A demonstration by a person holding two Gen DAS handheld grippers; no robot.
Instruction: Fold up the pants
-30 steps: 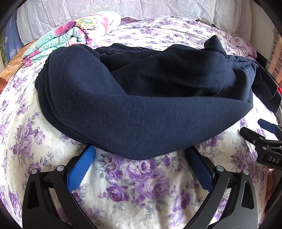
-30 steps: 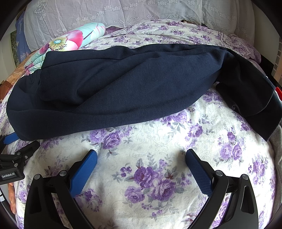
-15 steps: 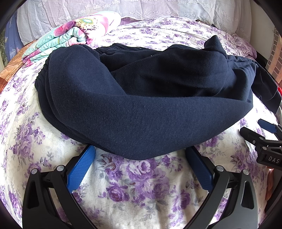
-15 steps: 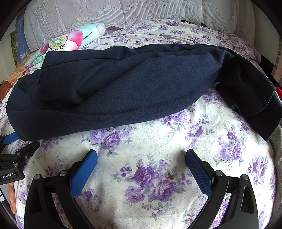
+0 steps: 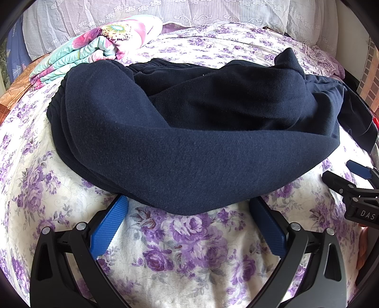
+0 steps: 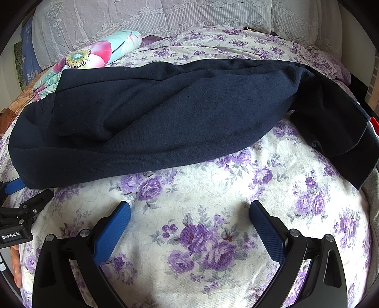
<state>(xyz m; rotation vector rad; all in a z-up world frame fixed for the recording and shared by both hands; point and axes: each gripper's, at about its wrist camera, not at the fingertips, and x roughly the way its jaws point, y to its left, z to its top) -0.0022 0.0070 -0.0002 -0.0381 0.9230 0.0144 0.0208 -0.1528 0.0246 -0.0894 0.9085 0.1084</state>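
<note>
Dark navy pants point(image 5: 189, 132) lie bunched and partly folded across the purple-flowered bed sheet point(image 5: 184, 248); in the right wrist view the pants point(image 6: 165, 118) stretch from left to right with one leg end at the right edge. My left gripper point(image 5: 188, 206) is open, its blue fingertips at the near edge of the pants, holding nothing. My right gripper point(image 6: 189, 208) is open and empty over bare sheet point(image 6: 201, 237), a short way in front of the pants.
A folded flowered blanket point(image 5: 99, 49) lies at the back left, touching the pants. Lace-covered pillows point(image 6: 189, 16) line the headboard. The other gripper shows at the right edge of the left view point(image 5: 355, 192) and the left edge of the right view point(image 6: 21, 213).
</note>
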